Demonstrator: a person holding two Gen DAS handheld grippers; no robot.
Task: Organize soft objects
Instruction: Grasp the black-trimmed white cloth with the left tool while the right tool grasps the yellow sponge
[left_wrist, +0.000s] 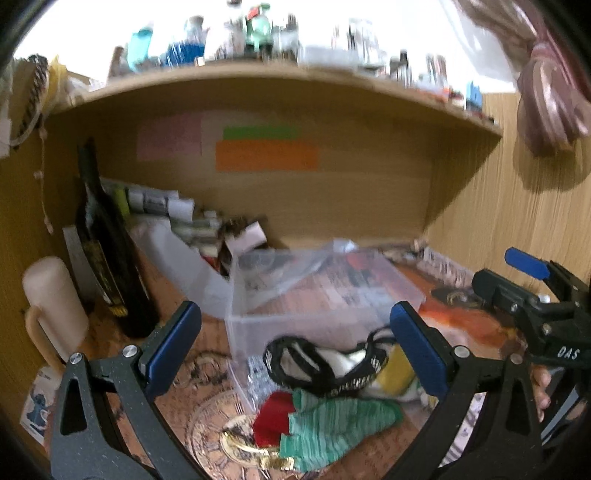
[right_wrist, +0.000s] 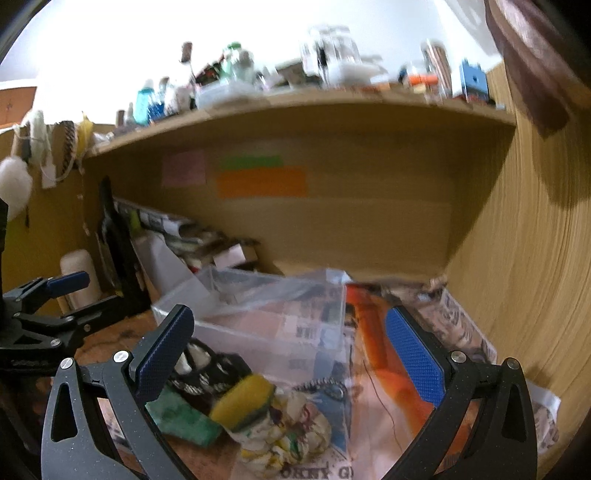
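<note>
A heap of soft things lies on the desk in front of a clear plastic box (left_wrist: 325, 291): a green cloth (left_wrist: 332, 424) with a red piece (left_wrist: 273, 417), a black-trimmed white garment (left_wrist: 325, 363), a yellow sponge (right_wrist: 243, 400) and a crumpled patterned cloth (right_wrist: 291, 432). My left gripper (left_wrist: 295, 350) is open and empty, its jaws on either side of the heap. My right gripper (right_wrist: 291, 354) is open and empty above the sponge and the box (right_wrist: 258, 317). The right gripper also shows at the right edge of the left wrist view (left_wrist: 532, 288).
A wooden shelf (left_wrist: 258, 85) full of bottles hangs over the desk. A dark bottle (left_wrist: 107, 258), a cream mug (left_wrist: 55, 306) and stacked papers stand at the left. A wood wall (right_wrist: 517, 258) closes the right side. Printed paper (right_wrist: 399, 369) covers the desk.
</note>
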